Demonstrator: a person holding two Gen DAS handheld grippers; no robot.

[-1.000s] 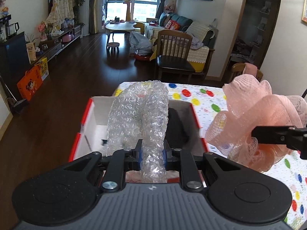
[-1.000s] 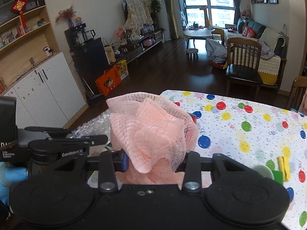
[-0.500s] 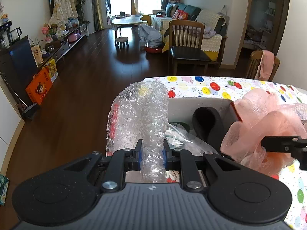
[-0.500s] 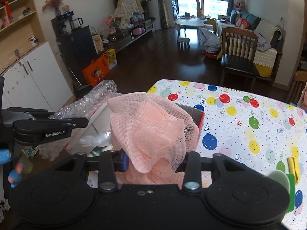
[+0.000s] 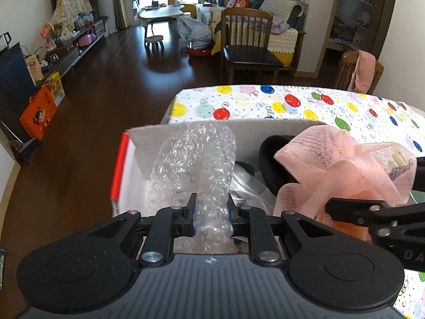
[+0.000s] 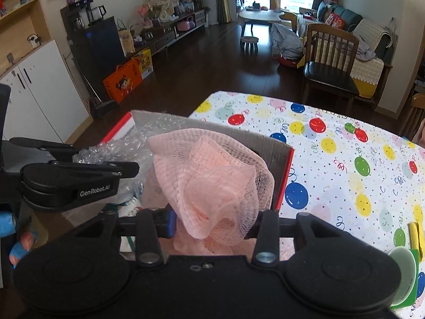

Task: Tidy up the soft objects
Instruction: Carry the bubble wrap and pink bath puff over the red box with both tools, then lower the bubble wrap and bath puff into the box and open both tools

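Note:
My left gripper [image 5: 211,212] is shut on a roll of clear bubble wrap [image 5: 194,159], which hangs inside the white cardboard box with red edges [image 5: 148,138]. My right gripper [image 6: 212,223] holds a pink mesh bath pouf [image 6: 212,175] over the box's right half. Its jaws are opening, and the pouf still sits between the pads. From the left wrist view the pouf [image 5: 340,164] lies beside the wrap, above a black soft item [image 5: 273,154] and a clear plastic bag [image 5: 247,183] in the box.
The box stands at the left end of a table with a balloon-print cloth [image 6: 345,159]; dark floor drops off beyond that edge. A green disc [image 6: 403,265] and a yellow clip [image 6: 414,234] lie at the table's right. A wooden chair [image 5: 249,53] stands behind.
Both grippers have sunk and moved forward over the box. The bubble wrap and the pouf now hang inside its walls instead of above them.

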